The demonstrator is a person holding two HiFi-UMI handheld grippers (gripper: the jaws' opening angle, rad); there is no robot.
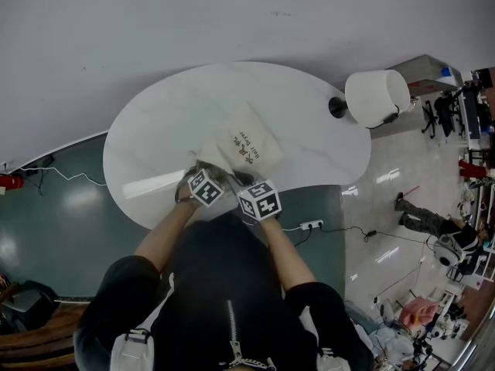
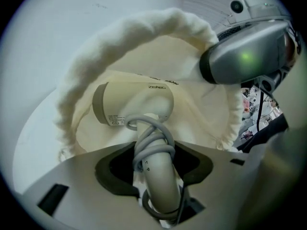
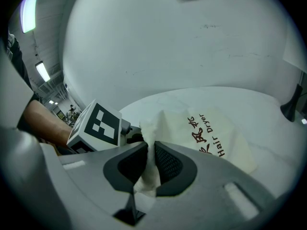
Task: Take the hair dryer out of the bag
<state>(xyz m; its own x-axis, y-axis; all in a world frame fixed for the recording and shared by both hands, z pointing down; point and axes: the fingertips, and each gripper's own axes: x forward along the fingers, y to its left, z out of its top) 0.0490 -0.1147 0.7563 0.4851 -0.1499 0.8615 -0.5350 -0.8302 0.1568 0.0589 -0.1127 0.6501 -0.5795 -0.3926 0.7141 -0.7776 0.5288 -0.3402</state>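
A cream drawstring bag [image 1: 246, 144] printed "Hair Dryer" lies on the white oval table [image 1: 155, 130], its mouth toward me. In the left gripper view the beige hair dryer [image 2: 134, 104] lies inside the open bag [image 2: 139, 37], with its grey cord wound round the handle [image 2: 158, 181]. My left gripper [image 2: 156, 164] reaches into the mouth, and its pads sit against both sides of that handle. My right gripper [image 3: 149, 159] is shut on a fold of the bag's rim [image 3: 148, 133] and holds the mouth up. Both grippers [image 1: 210, 168] [image 1: 241, 178] meet at the bag's near end.
A white lamp [image 1: 377, 97] on a black base stands at the table's right edge. A power strip [image 1: 312, 225] with cables lies on the floor by the table's near side. The left gripper's marker cube [image 3: 96, 126] sits close beside the right jaws.
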